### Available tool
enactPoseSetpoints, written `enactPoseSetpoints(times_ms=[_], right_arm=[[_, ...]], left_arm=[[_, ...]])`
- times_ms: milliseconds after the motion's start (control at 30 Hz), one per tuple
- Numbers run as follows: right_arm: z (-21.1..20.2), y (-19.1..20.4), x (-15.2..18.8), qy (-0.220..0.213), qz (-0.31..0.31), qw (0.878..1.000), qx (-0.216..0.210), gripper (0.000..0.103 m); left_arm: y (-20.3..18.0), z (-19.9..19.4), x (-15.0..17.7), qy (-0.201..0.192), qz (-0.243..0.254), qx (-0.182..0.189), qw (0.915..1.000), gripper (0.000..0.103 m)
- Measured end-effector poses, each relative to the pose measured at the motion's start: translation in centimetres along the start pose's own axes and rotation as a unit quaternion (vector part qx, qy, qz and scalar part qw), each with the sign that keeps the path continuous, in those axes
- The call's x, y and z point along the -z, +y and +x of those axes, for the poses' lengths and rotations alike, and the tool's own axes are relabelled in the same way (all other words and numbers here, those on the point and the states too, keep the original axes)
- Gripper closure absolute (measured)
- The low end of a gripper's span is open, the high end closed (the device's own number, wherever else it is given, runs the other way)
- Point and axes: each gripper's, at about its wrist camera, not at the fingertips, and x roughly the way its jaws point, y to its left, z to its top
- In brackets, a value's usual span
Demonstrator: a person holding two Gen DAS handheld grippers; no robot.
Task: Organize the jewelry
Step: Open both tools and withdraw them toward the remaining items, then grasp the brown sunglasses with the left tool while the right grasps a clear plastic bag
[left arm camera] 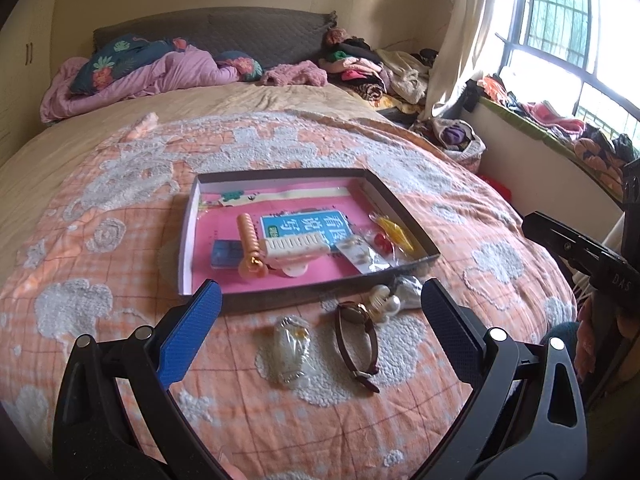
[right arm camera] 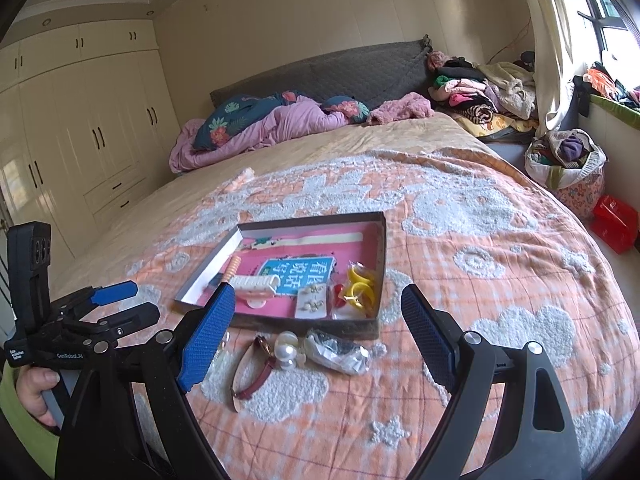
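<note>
- Both grippers hover over the bed (left arm camera: 120, 208), fingers spread wide and holding nothing.
- Left gripper (left arm camera: 320, 304): a wristwatch (left arm camera: 357, 342) with a brown strap lies on the quilt between its fingers, and a small clear packet (left arm camera: 291, 350) beside the watch, nearer the blue-padded finger (left arm camera: 188, 336).
- A pearl hair clip (left arm camera: 380, 300) sits just beyond the watch, touching it.
- Ahead of the fingers stands a shallow open box (left arm camera: 192, 216) holding a comb, earring cards and yellow rings.
- Right gripper (right arm camera: 318, 310): the watch, pearls and a crumpled plastic bag (right arm camera: 336, 350) lie between its fingers, in front of the box.
</note>
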Motion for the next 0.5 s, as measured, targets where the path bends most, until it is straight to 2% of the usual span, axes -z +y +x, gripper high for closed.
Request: enactPoseSetpoints(times_ms=[500], right_arm=[[1.0,-1.5,1.9,0.038,0.013,0.999,0.011,0.019]], left_arm=[[-1.6,2.0,1.8,0.038,0.018,0.025,0.9988,0.01]])
